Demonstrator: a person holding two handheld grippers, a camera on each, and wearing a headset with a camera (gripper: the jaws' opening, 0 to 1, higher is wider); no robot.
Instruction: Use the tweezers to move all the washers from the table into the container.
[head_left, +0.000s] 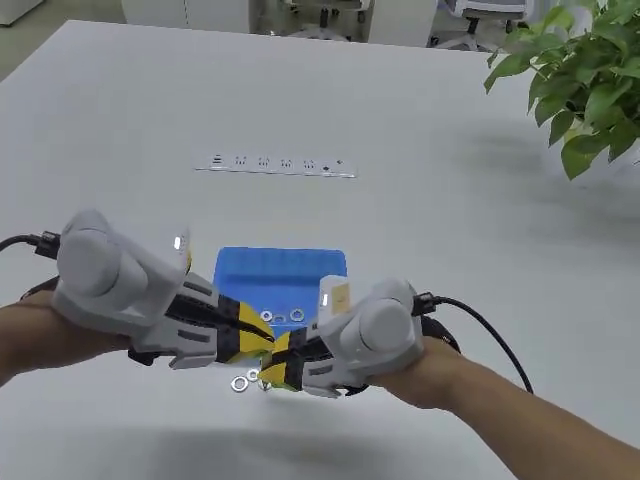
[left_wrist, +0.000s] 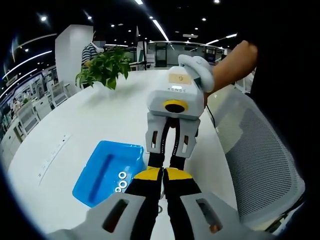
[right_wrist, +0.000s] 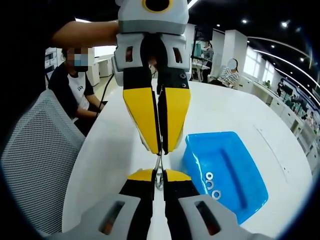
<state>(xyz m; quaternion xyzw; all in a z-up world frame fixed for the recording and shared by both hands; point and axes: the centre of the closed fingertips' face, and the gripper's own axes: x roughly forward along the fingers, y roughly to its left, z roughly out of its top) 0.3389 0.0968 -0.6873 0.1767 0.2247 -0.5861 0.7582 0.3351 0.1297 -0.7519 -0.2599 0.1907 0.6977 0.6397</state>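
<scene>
The left gripper (left_wrist: 163, 172) and right gripper (right_wrist: 158, 176) meet nose to nose, both squeezing the tweezers (right_wrist: 159, 161). Loose washers (head_left: 240, 383) lie just beside their tips, by the surface's (head_left: 450, 230) near edge.

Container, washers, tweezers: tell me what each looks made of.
The container is likely plastic: an even bright blue, with glossy moulded walls and rounded corners. The washers are probably metal: small silvery rings with a pale shine, too small to judge the finish. The tweezers look like bare metal: a thin grey sliver with a slight sheen, mostly hidden.
</scene>
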